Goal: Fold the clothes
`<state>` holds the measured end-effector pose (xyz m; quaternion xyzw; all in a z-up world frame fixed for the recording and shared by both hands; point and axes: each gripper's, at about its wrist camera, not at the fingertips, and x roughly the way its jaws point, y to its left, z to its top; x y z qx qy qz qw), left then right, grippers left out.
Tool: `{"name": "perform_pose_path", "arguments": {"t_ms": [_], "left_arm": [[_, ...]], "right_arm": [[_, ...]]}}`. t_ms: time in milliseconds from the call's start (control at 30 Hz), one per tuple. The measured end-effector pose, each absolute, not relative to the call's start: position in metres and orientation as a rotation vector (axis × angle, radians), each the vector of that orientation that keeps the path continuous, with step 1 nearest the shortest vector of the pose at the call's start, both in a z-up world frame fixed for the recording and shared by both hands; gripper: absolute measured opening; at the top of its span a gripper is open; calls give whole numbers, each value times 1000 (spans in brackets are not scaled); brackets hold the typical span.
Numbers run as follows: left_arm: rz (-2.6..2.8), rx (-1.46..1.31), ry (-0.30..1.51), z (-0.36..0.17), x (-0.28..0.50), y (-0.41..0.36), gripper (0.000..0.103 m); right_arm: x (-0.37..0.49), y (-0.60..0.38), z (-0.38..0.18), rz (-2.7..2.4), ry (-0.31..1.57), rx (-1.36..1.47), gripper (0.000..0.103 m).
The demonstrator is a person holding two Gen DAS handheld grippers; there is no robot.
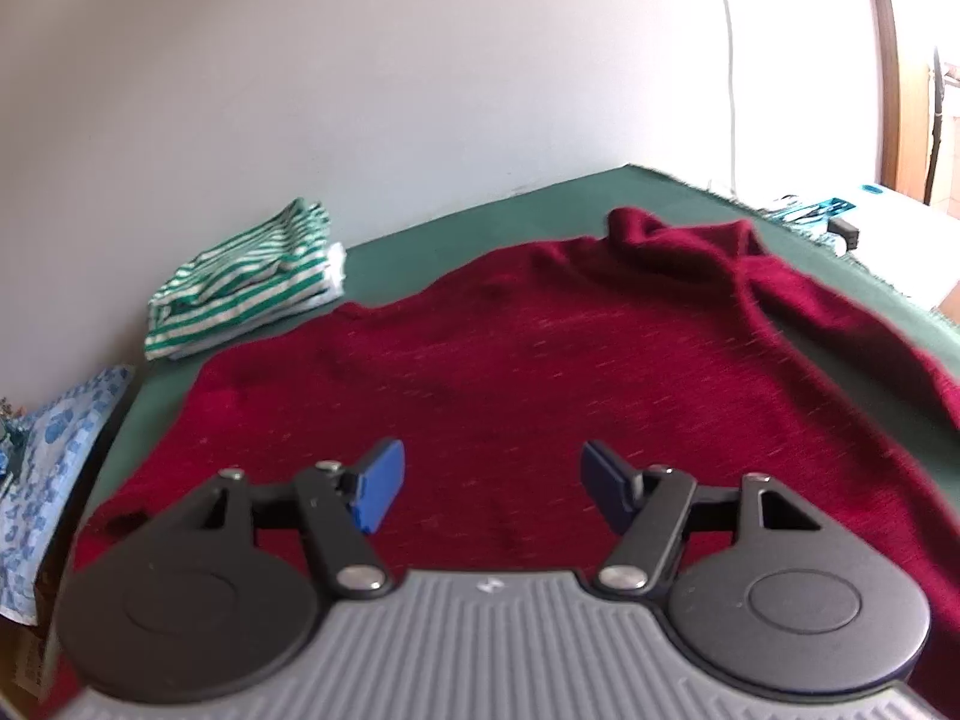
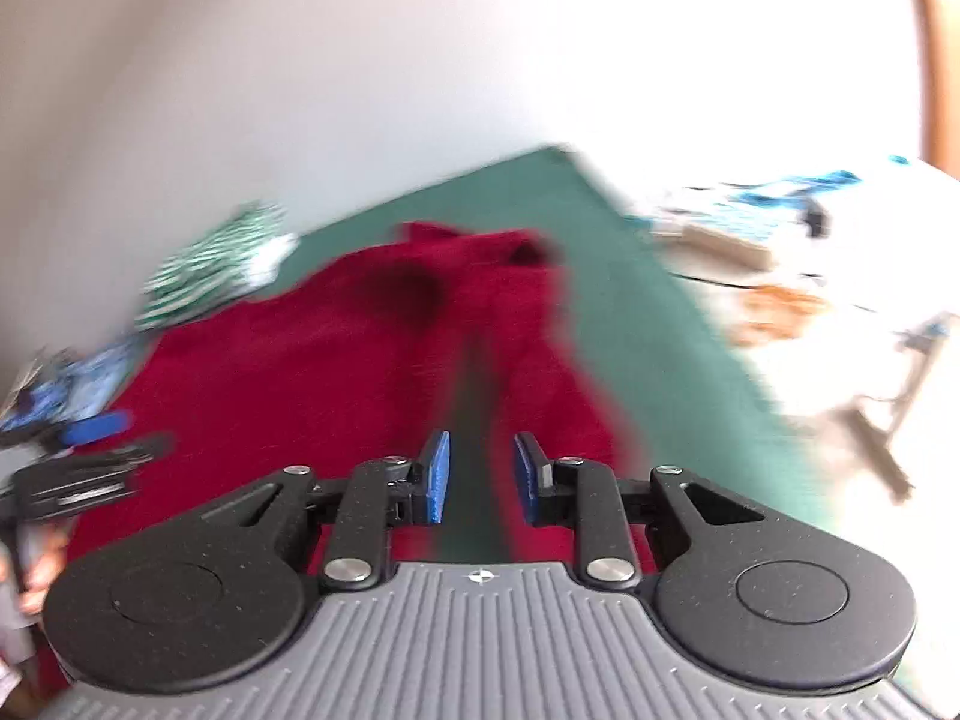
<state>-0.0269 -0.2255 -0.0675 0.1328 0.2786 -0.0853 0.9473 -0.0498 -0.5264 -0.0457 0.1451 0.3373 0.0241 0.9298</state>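
Looking for text first: no readable brand or label anywhere. There's only a small pale mark at the centre of each gripper's grey ribbed body, too tiny to read.

From the left wrist cam I see my left gripper (image 1: 492, 495) w/ jaws standing wide apart, nothing between the blue pads (image 1: 378, 495). It sits above the near part of the dark red sweater (image 1: 540, 372), which lies spread mostly flat on the green table cover (image 1: 420, 234). Can't tell if the fingertips touch the cloth. The sweater is a soft knit w/ pale flecks, and it's bunched into folds at its far right, where a sleeve runs toward the right edge of the view.

The right wrist cam is badly motion-blurred. My right gripper (image 2: 480, 480) has jaws only narrowly apart, w/ nothing clamped: a strip of green cover shows through the gap, between the sweater's body on the left and the sleeve on the right.

Far left on the table sits a folded green-and-white striped garment (image 1: 252, 282), stacked neatly, just beside the sweater's far-left edge. Off the table's left edge is a blue-and-white patterned cloth (image 1: 54, 462), print unclear.

The gripper arms are matte black plastic w/ round bases and metal pivot screws. A plain white wall (image 1: 360, 90) stands behind the table.
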Motion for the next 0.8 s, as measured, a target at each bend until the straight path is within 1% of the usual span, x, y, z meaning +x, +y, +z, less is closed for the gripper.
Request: {"name": "perform_pose_path", "arguments": {"t_ms": [33,167,267,300,367,500,600,633,667,700,767,800], "left_arm": [[-174,272,565,-67,-27,-235,71],[-177,303,569,-68,-29,-272,72],[-192,318,590,-69,-29,-291,75],[-193,326,595,-70,-29,-296,76],[-197,334,600,-70,-28,-304,77],[-251,293,672,-71,-18,-316,79],[-317,291,699,-73,-16,-331,80],[-341,303,701,-74,-18,-337,82],[-365,314,702,-76,-19,-343,83],[-380,320,709,-79,-18,-349,83],[-407,335,726,-84,-15,-361,82],[-411,338,730,-86,-11,-365,82]], "right_arm": [[-48,-541,-52,19,727,277,29],[-41,-562,-77,29,814,224,30],[-40,-559,-84,97,808,230,38],[-40,-557,-86,119,806,228,39],[-42,-549,-89,156,805,202,39],[-45,-537,-94,178,781,154,43],[-45,-533,-97,191,760,117,43],[-46,-531,-98,192,752,97,41],[-47,-531,-99,191,743,77,34],[-49,-531,-100,188,733,52,30],[-53,-529,-100,184,718,3,17],[-53,-531,-99,182,717,-3,8]]}}
